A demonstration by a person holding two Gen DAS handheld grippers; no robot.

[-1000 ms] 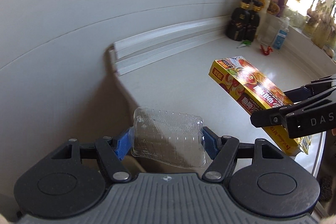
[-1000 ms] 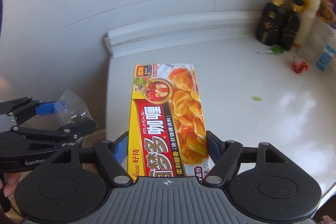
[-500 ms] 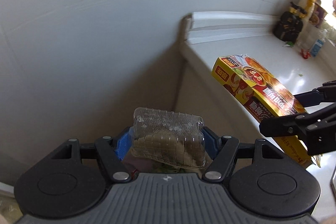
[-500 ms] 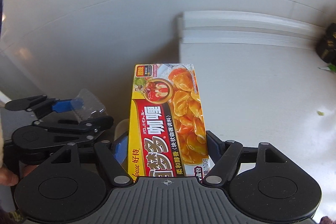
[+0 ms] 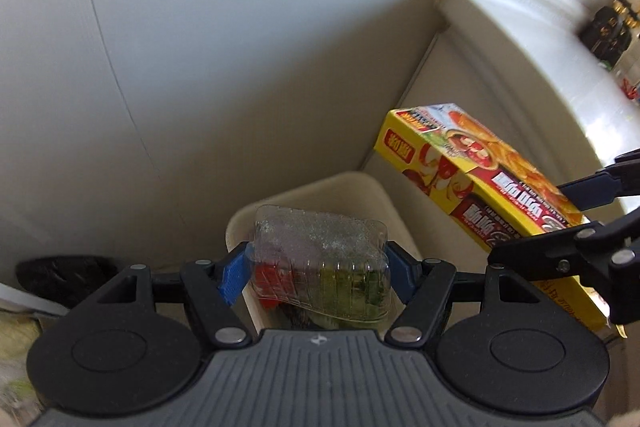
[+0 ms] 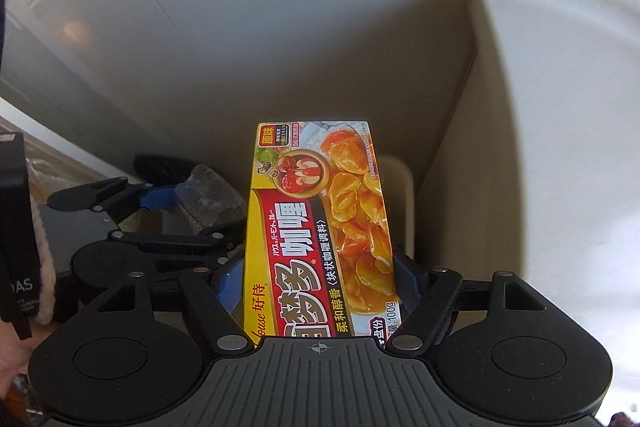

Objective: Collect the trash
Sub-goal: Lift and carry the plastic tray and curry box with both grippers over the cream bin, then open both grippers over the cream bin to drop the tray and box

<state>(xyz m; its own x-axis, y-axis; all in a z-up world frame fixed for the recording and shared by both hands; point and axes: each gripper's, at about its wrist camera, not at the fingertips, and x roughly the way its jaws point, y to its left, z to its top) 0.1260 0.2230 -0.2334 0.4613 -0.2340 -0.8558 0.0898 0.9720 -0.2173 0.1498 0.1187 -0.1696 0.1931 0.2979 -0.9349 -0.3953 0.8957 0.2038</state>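
- Clamped between the blue pads [image 5: 231,275] of the left gripper [image 5: 316,269] is a clear plastic container [image 5: 320,259], which is pressed on from both sides and sticks out ahead of the fingertips.
- Below and just ahead of that gripper, a beige bin [image 5: 320,193] is seen with its mouth open; red and green scraps inside it are visible through the clear plastic.
- The bin is set on the floor in the corner between a white wall [image 5: 200,47] and the side panel of the white tabletop [image 5: 540,39], which lies ahead and to the right of the left gripper.
- A yellow curry box [image 6: 320,227] is gripped lengthwise by the right gripper [image 6: 318,279], its printed face turned up and its far end pointing away from the fingers.
- In the left wrist view, the box [image 5: 480,187] and the right gripper [image 5: 592,219] are found to the right of the left gripper, in the air beside the bin's right rim.
- In the right wrist view, the left gripper [image 6: 188,207] with its container [image 6: 212,195] is seen low to the left, close beside the box; a strip of the bin's rim [image 6: 396,179] shows past the box's right edge.
- A dark object [image 5: 66,273] lies on the floor to the left of the left gripper; what it is cannot be told.
- Dark bottles [image 5: 608,31] are blurred at the tabletop's far end.
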